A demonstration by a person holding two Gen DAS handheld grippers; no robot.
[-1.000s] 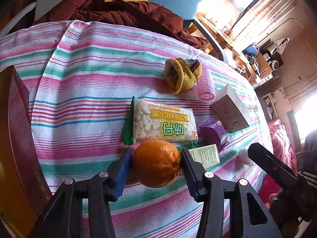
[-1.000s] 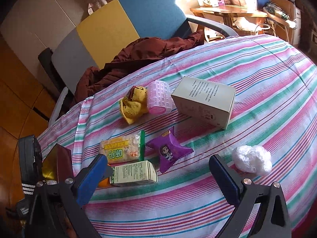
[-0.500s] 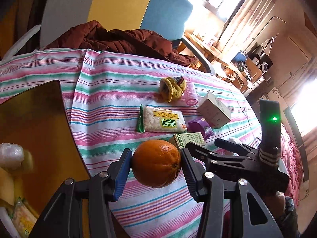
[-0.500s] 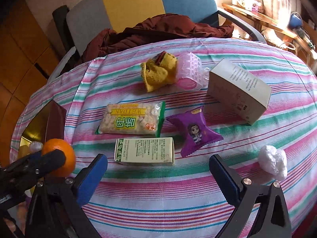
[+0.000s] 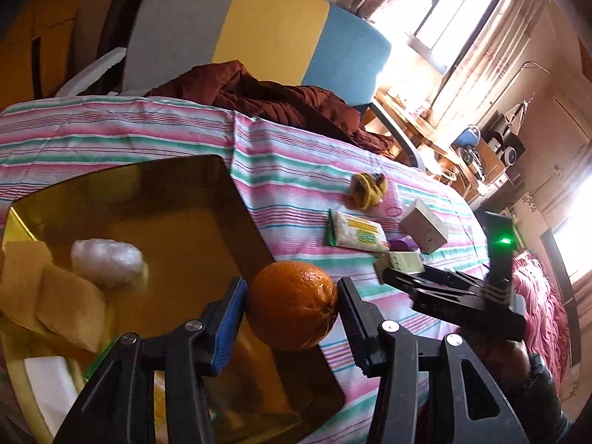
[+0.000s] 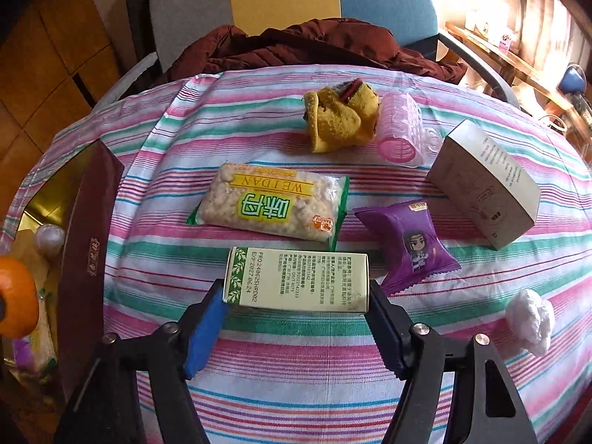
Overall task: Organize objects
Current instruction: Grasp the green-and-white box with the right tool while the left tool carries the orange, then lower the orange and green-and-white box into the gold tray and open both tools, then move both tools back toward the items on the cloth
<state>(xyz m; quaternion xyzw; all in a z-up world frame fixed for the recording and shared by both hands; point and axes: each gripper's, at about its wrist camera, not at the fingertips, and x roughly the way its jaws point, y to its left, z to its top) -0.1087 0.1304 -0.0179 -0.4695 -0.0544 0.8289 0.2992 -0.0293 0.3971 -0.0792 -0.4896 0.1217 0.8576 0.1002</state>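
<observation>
The counter (image 6: 296, 351), draped in a pink, green and white striped cloth, fills both views. A gold-lined box (image 5: 155, 199) sits on the counter's left side, at nine o'clock of the item cluster, and holds a white wad and pale packets. Toward three o'clock stands a grey carton (image 6: 484, 185). At the centre lies a rice snack packet (image 6: 273, 207); at its six o'clock lies a green-printed small box (image 6: 299, 279), and a purple candy pouch (image 6: 407, 244) lies just beside both. At twelve o'clock rest a yellow knit piece (image 6: 340, 118) and, touching it, a pink hair roller (image 6: 401, 135).

The left gripper (image 5: 292, 305) clamps an orange (image 5: 292, 303) over the gold-lined box's near rim. The right gripper (image 6: 298, 316) has just been closing; its jaws flank the small box's two ends, apparently in contact. A white crumpled wad (image 6: 531, 320) lies at four o'clock.
</observation>
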